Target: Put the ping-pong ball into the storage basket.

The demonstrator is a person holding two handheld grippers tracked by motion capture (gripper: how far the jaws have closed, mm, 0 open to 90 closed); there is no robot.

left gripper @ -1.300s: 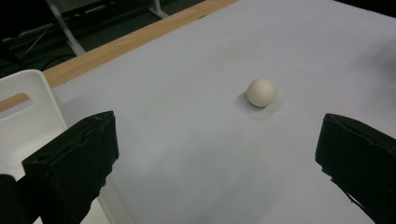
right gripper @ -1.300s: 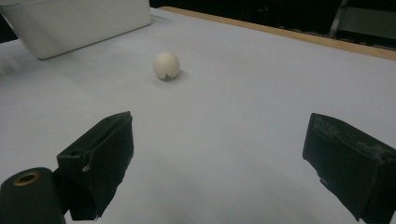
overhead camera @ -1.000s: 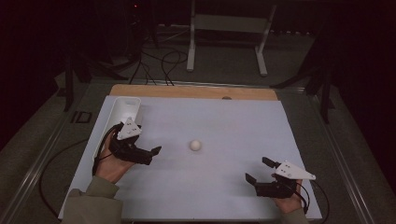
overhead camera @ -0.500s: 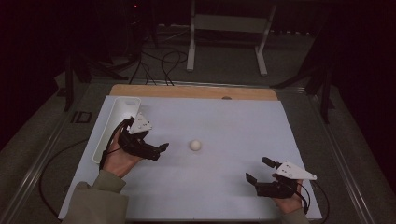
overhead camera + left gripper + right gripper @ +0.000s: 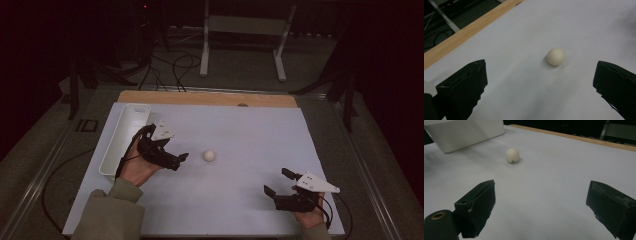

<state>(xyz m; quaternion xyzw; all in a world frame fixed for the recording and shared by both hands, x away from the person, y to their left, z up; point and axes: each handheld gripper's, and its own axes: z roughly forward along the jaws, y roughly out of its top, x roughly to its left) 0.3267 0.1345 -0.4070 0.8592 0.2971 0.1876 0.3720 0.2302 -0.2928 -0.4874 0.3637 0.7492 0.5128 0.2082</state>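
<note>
A small off-white ball (image 5: 209, 156) lies on the white table sheet (image 5: 240, 130), near its middle. My left gripper (image 5: 179, 161) is just left of the ball, a short gap away, open, with its jaws pointing toward it. In the left gripper view the ball (image 5: 556, 57) sits ahead of the wide-open jaws of the left gripper (image 5: 540, 73), slightly right of centre. My right gripper (image 5: 277, 181) rests open near the front right of the table, well away from the ball. From the right gripper (image 5: 540, 192), the ball (image 5: 512, 155) lies far ahead to the left.
A long white tray (image 5: 112, 150) stands along the left edge of the sheet, just behind my left hand; the white tray (image 5: 466, 132) looks empty. A wooden strip (image 5: 210, 98) borders the far edge. Dark floor, cables and a metal stand lie beyond.
My left gripper has moved right, away from the tray and closer to the ball. The right gripper and the ball have stayed put.
</note>
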